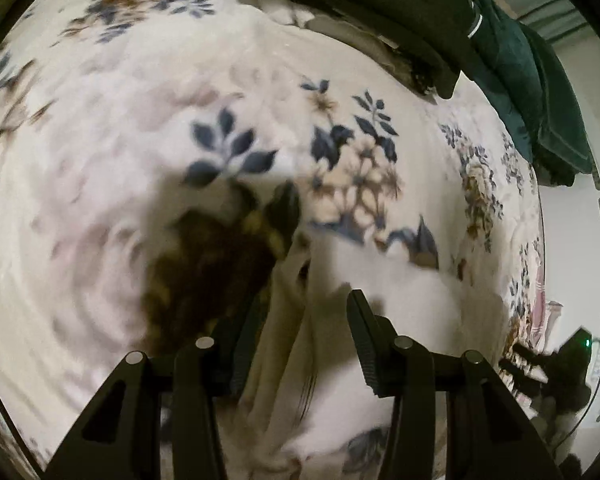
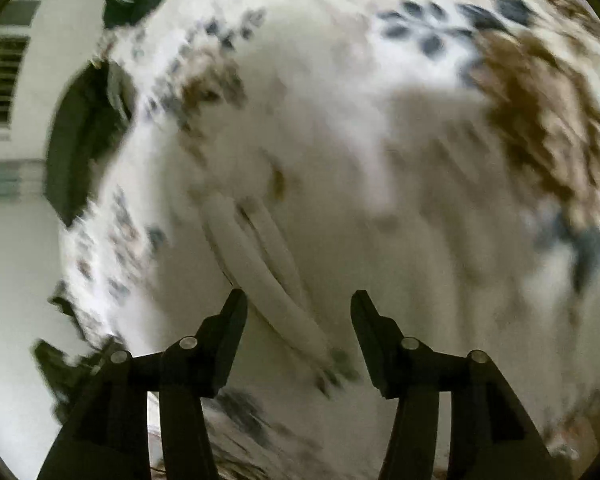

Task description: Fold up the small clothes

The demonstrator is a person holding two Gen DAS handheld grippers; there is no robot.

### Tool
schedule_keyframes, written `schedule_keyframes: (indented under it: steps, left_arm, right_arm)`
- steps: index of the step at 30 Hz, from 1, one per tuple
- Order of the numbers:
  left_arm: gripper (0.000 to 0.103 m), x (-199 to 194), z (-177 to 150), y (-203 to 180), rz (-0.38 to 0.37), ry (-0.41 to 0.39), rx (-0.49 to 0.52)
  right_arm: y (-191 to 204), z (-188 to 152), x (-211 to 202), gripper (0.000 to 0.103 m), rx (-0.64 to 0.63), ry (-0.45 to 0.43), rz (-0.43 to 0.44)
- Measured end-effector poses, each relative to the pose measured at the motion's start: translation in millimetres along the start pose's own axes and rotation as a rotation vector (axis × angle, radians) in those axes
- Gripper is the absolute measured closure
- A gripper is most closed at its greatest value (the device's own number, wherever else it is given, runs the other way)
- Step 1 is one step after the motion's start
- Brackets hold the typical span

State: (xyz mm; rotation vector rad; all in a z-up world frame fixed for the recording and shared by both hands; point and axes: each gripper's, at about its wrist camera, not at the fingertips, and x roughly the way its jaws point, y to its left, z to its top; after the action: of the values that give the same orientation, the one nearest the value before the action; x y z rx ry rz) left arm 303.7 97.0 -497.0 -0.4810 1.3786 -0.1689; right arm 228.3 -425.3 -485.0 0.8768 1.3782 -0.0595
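Left wrist view: left gripper (image 1: pixel 300 320) pinches the white garment (image 1: pixel 380 280) at lower centre; right gripper (image 2: pixel 298 312) gapes empty over its white band (image 2: pixel 260 248) — grab that edge squarely.

Home bedroom: a bed spread with a white floral blanket (image 1: pixel 140 128), dark folded clothes (image 1: pixel 380 12) and a green garment (image 1: pixel 540 92) piled at its far edge, plain white wall (image 2: pixel 16 240) and a louvered window (image 2: pixel 0 80) beyond.

We note a floral blanket (image 1: pixel 140 128) covering the bed. Dark green cushion (image 1: pixel 540 92) at its far edge. Beyond, we see a pale wall (image 2: pixel 20 248).
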Motion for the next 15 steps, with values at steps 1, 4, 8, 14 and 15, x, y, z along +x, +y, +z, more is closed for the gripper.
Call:
schedule_keyframes:
  steps: [1,4,8,14,15]
  left_arm:
    - [0.060,6.6,5.1,-1.8,-0.009,0.011,0.002]
    - [0.061,24.1,14.2,-5.3,-0.040,0.030,0.007]
    - [0.092,28.5,17.3,0.7,-0.054,-0.010,-0.013]
    - [0.094,35.8,17.6,19.3,-0.090,-0.002,-0.059]
    - [0.094,37.4,17.2,19.1,-0.089,0.001,-0.054]
  right_arm:
    - [3.0,9.6,7.0,0.047,0.009,0.008,0.034]
    - [15.1,34.8,38.3,0.047,0.038,0.061,0.118]
    - [24.5,41.0,66.3,0.086,0.047,0.088,0.111]
    - [6.9,41.9,66.9,0.096,0.137,0.008,0.083]
    - [7.6,41.3,69.9,0.096,0.130,0.017,0.082]
